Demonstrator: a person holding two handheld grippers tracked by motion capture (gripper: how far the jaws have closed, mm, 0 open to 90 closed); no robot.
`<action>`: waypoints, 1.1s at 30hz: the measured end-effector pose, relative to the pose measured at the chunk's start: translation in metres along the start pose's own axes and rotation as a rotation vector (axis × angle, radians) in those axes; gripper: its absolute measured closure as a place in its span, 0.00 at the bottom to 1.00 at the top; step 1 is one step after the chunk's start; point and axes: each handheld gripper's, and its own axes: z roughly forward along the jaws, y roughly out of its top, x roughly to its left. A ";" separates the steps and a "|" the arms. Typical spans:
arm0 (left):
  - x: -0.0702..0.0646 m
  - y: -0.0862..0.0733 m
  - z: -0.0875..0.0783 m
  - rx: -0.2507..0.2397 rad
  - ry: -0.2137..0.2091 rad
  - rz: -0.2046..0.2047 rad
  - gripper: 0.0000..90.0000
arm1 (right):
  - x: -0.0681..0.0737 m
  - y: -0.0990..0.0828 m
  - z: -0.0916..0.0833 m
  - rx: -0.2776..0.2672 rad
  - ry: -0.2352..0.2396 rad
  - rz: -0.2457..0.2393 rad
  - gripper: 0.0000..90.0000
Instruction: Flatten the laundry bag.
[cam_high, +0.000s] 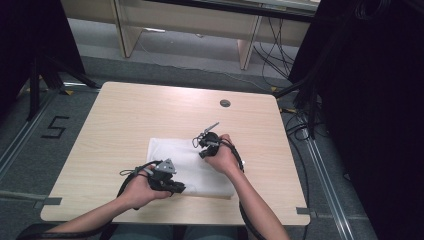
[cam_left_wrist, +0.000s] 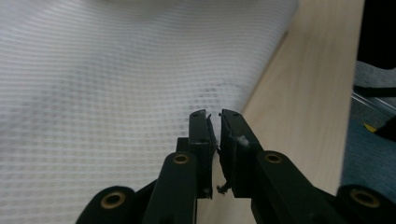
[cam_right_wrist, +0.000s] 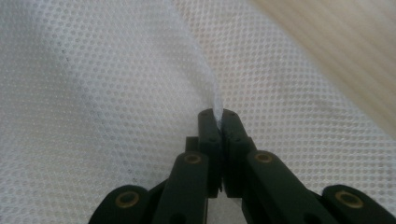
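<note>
Your right gripper (cam_right_wrist: 218, 122) pinches a ridge of the white mesh cloth (cam_high: 192, 167); your left gripper (cam_left_wrist: 214, 122) (jaws nearly shut, seemingly empty) needs the near edge before lifting to fold.

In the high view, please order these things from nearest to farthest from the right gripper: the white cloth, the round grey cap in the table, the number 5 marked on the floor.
From the right gripper:
1. White cloth: directly under it, pinched between its jaws.
2. Round grey cap: farther back on the table, slightly to the right.
3. Number 5: on the floor, beyond the table's left edge.
</note>
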 end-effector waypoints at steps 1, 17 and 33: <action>0.000 0.000 0.000 0.000 0.000 0.000 0.91 | 0.000 0.000 0.000 0.000 0.000 0.000 0.99; 0.013 0.000 0.013 0.049 0.063 0.022 0.90 | 0.015 0.005 -0.050 -0.127 0.006 0.031 1.00; 0.030 0.004 0.014 0.005 0.123 -0.021 0.89 | 0.048 -0.006 -0.088 -0.195 0.049 -0.019 1.00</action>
